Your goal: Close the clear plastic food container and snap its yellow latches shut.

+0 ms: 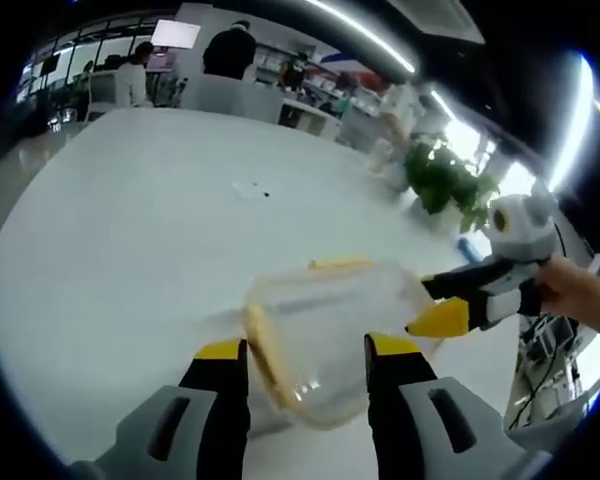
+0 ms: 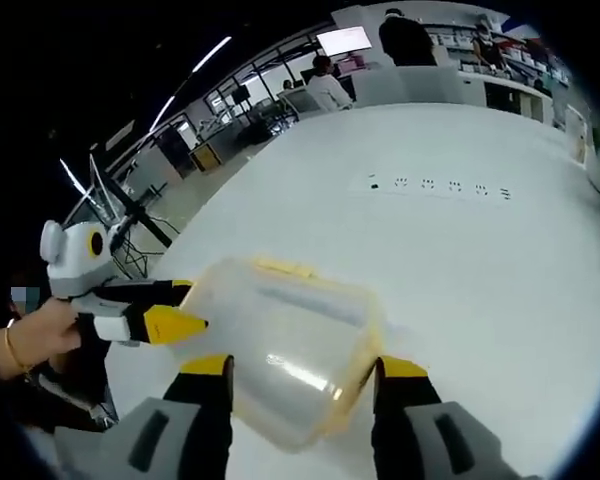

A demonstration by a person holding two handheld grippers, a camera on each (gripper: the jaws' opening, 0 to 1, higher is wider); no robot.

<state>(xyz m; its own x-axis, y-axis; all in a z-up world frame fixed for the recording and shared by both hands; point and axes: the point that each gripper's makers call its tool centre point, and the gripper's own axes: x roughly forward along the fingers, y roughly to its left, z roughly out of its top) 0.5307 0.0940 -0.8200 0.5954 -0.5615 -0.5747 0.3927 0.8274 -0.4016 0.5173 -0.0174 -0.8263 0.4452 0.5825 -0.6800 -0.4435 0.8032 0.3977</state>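
Clear container (image 1: 330,340) w/ yellow latches sits on the white table (image 1: 130,260), lower center in both views. Left gripper (image 1: 308,352) is spread wide, jaws either side of the container's near end. Right gripper (image 2: 305,368) is spread too, container between its tips; can't tell if either's touching.

Clear glossy plastic container (image 1: 325,330); smooth matt white table (image 1: 130,240).

container (image 1: 325,335): clear, yellow latches
table (image 1: 130,230): white
grippers (image 1: 308,352): grey, yellow-tipped black jaws
plant (image 1: 445,180): green

Big white table (image 1: 130,250), office bkgd w/ desks, ceiling strip lights (image 1: 365,35), plant (image 1: 445,180).
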